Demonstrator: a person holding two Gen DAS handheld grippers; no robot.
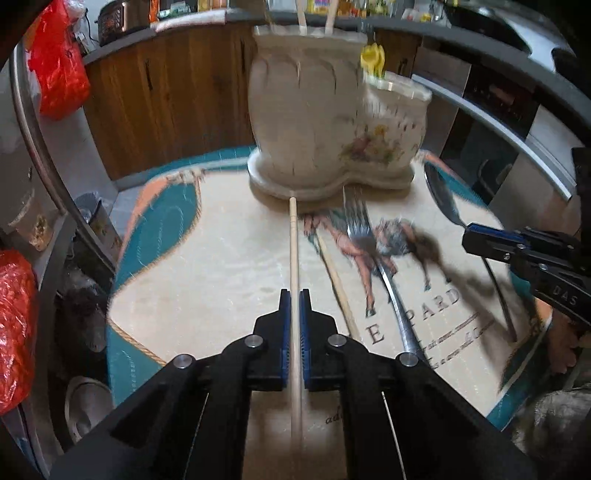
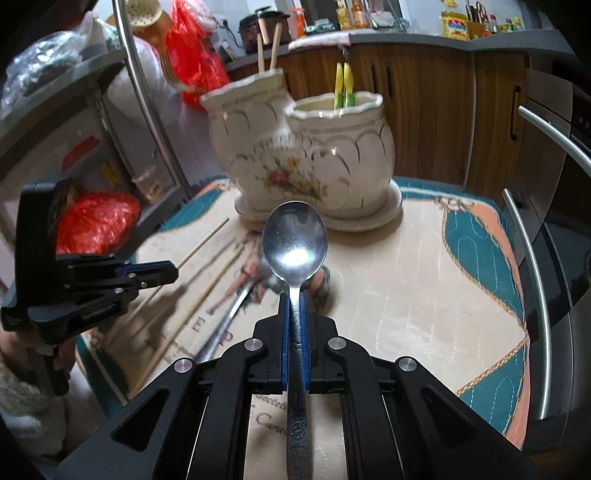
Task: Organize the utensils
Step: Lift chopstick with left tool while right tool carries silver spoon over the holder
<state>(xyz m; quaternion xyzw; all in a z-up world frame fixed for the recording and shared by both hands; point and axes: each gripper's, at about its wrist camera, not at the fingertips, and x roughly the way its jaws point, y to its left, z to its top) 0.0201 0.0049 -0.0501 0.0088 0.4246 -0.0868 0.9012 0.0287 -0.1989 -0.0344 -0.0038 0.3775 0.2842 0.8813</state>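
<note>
Wood cabinets w/ grey countertop, metal rack left.

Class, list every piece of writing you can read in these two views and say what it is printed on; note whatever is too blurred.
"DAS": on the side of the black right gripper.
"E" and "PARD": large dark letters on the cream printed table mat, only part of a longer word.
Script lines lower on the mat: too blurred.
Raised lettering on the black left gripper: too small.
Yellow jar label on the counter: unreadable.
</note>
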